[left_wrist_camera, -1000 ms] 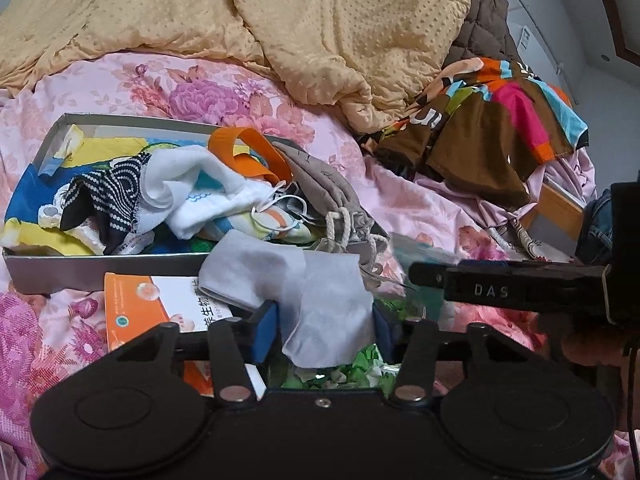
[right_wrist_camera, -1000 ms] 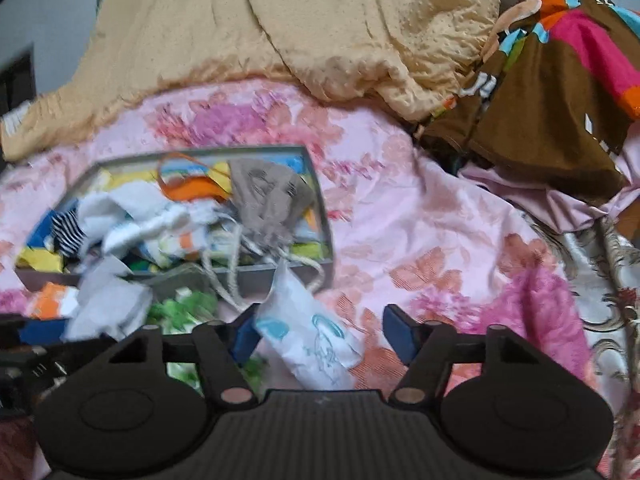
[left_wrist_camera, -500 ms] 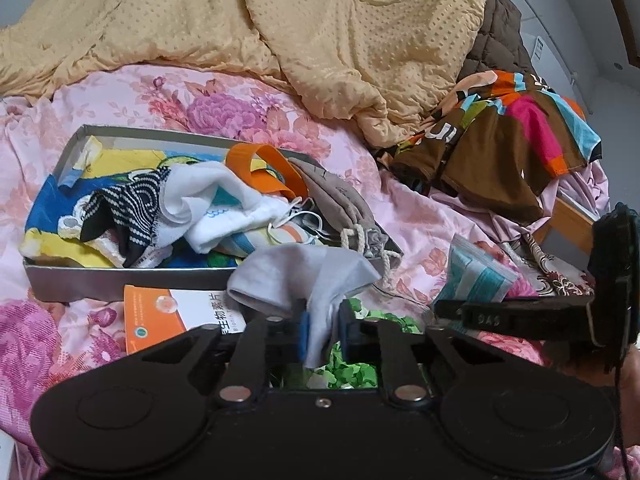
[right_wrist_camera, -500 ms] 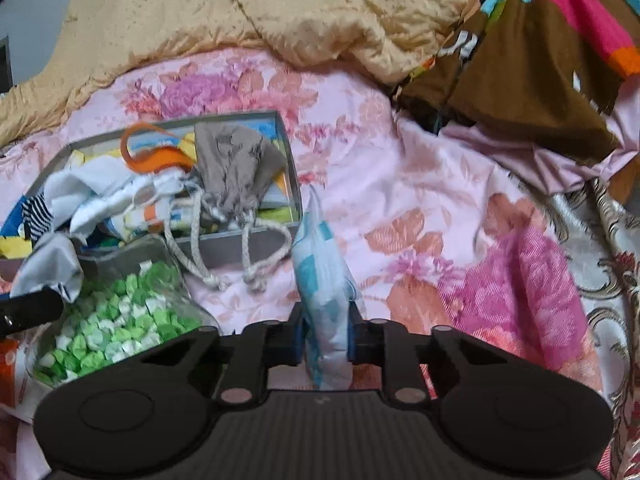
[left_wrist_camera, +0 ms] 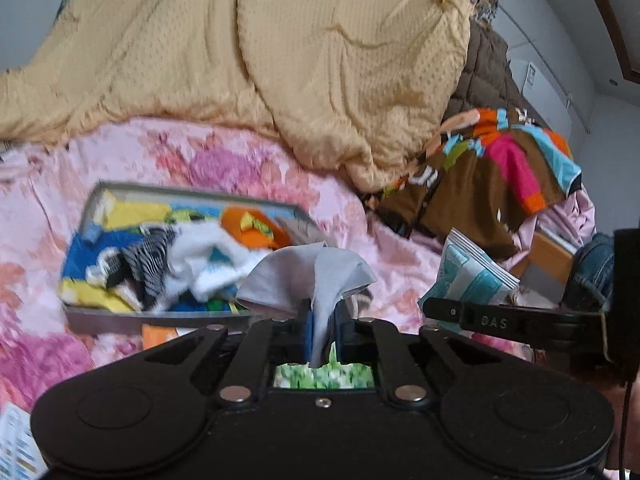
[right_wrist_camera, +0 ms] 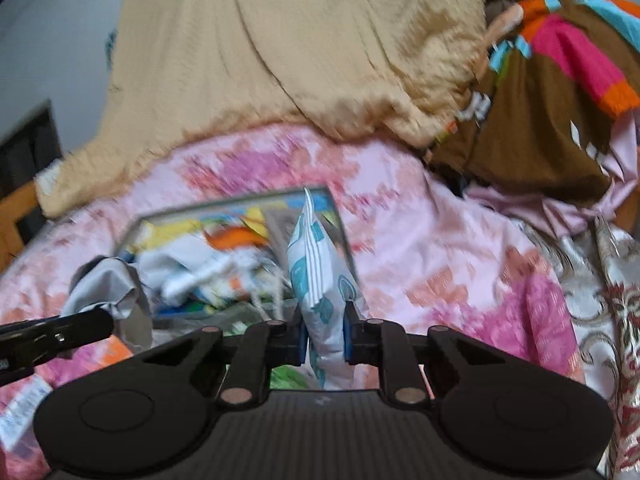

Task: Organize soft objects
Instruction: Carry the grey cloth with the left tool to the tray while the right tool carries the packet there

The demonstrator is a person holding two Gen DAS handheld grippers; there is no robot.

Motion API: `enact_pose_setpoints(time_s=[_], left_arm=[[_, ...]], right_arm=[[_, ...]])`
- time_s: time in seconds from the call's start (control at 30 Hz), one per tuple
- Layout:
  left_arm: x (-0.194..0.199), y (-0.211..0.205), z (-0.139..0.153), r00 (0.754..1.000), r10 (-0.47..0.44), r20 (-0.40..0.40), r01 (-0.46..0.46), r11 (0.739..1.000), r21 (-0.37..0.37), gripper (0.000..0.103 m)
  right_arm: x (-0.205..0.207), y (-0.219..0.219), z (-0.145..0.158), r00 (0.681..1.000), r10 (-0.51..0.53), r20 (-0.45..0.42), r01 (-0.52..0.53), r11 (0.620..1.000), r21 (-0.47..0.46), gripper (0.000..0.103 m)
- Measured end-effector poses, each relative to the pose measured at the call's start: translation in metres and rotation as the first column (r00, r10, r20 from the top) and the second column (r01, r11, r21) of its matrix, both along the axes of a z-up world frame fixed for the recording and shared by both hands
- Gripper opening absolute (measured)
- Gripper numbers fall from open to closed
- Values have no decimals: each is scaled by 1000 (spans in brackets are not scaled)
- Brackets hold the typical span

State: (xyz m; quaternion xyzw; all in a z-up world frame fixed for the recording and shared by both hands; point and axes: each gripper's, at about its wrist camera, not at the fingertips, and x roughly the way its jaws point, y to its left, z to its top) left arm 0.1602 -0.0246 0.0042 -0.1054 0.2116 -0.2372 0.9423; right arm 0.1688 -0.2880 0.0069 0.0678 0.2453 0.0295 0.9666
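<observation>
Above the pink bedsheet (left_wrist_camera: pixel 280 160), my left gripper (left_wrist_camera: pixel 323 330) is clamped on a grey cloth (left_wrist_camera: pixel 308 276) near the box (left_wrist_camera: pixel 120 318). My right gripper (right_wrist_camera: pixel 323 338) pinches a white packet (right_wrist_camera: pixel 318 276) upright beside it.

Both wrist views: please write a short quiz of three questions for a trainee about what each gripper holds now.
1. True or false: the left gripper is shut on a grey cloth.
2. What does the right gripper hold? A) an orange strap B) a white and teal packet C) nothing
3. Fill in: the shallow grey box of soft items lies on the pink floral ____.

Key: 1 true. 2 B; the packet stands upright between the jaws. 3 bedsheet.
</observation>
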Motion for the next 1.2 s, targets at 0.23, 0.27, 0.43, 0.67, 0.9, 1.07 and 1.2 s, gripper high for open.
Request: enact_pose_setpoints(time_s=[0.23,0.27,0.43,0.67,0.9,1.07,1.2], left_arm=[[18,12,32,998,53,46,-53,999,-12,10],[24,13,36,997,57,50,-57,998,-13,10],[87,10,45,994,69,87,-71,997,21,10],[184,18,20,992,117,48,-119,992,47,10],[225,31,-5,989,148,-12,-147,988,53,10],[235,39,-19,983,170,-69,-166,984,58,11],[237,42,-24,976,187,-115,-181,982,62,11]], right_arm=[[10,17,35,986,83,143,-82,997,-15,18],[18,22,38,982,105,157,-102,994,-27,18],[75,52,48,961,193,198,-174,979,-109,18],[160,76,24,970,193,148,-185,981,-67,18],[198,84,7,987,152,50,-148,986,-72,18],[206,87,-3,989,149,25,-147,986,-74,18],[207,93,-7,985,170,7,-168,982,-90,19]])
